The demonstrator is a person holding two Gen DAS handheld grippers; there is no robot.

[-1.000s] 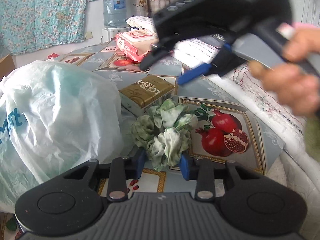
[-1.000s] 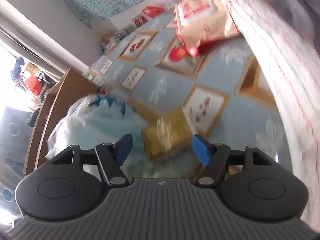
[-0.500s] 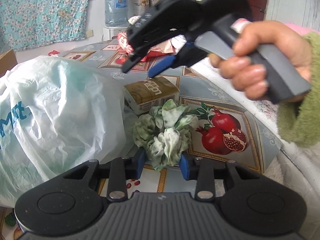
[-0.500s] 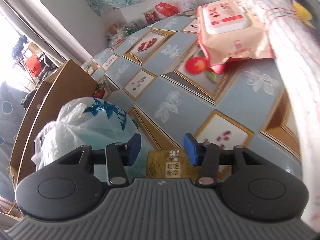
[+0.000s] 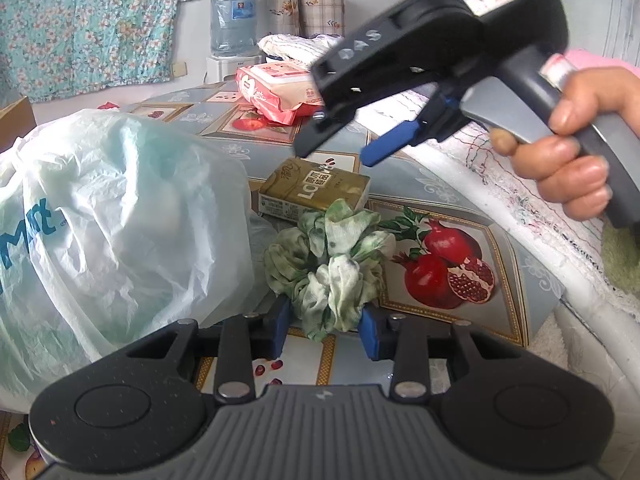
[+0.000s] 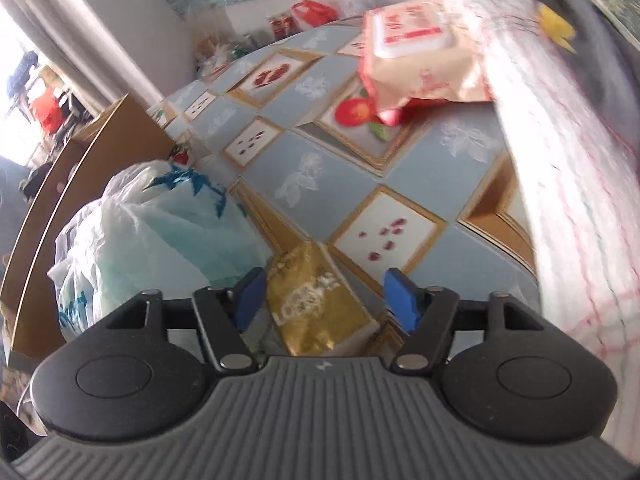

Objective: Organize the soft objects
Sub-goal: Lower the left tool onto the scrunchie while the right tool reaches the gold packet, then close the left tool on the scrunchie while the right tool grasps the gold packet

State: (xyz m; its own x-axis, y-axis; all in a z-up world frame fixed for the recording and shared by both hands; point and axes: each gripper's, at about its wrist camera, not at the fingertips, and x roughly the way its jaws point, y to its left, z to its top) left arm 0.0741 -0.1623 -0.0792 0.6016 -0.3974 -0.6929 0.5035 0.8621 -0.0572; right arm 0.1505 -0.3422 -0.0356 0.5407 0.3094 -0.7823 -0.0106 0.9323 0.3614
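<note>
My left gripper is clamped on the green scrunchie, whose lower folds sit pinched between the blue pads while the rest rests on the table. My right gripper has just been opening; its jaws stand apart with nothing pressed between them, hovering over the gold pack, which shows in the gap but is not touched.

By my judgement the tidying is at an early stage. The scrunchie is gripped but not yet put anywhere, the gold pack lies loose at twelve o'clock from it, just beside it, and the pink wipes pack sits well apart toward twelve o'clock at the far side of the table.

The only container I can make out is the plastic bag at nine o'clock from the scrunchie, close against it. It bulges as though full, with something pale green showing through the film, but what that is I cannot tell, and I cannot see its mouth in the left view. A cardboard box stands past the bag; its inside is hidden.
</note>
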